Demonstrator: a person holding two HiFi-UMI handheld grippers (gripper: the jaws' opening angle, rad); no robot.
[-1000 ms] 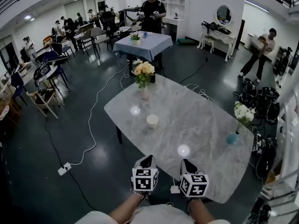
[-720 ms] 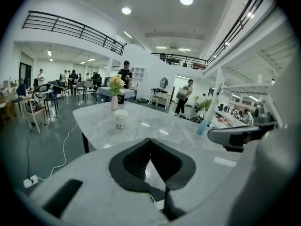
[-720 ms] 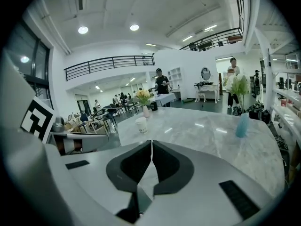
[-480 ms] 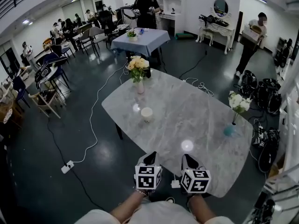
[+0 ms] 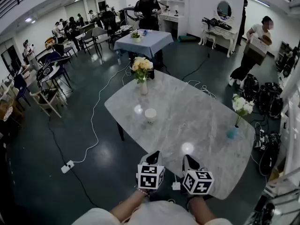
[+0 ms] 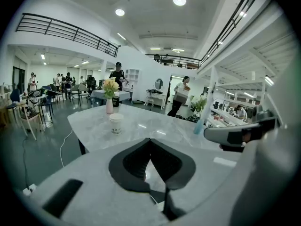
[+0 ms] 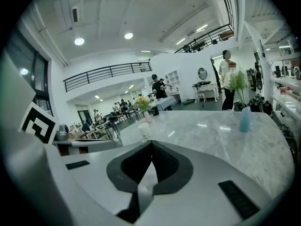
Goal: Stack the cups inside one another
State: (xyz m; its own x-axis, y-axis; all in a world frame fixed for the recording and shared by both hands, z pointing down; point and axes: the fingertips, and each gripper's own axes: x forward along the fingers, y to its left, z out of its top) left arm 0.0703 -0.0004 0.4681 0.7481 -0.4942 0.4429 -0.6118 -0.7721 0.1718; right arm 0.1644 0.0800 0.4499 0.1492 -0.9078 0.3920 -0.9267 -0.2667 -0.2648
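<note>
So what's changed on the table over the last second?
Almost nothing. Nothing was gripped or let go: the left gripper and right gripper stay shut and empty at the near edge of the table, and the cup sits where it was. Only the head view shifted a little, and in the background a person with a box walked on.

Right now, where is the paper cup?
In the head view the cup stands on the marble table, left of centre, just this side of the vase of yellow flowers.
</note>
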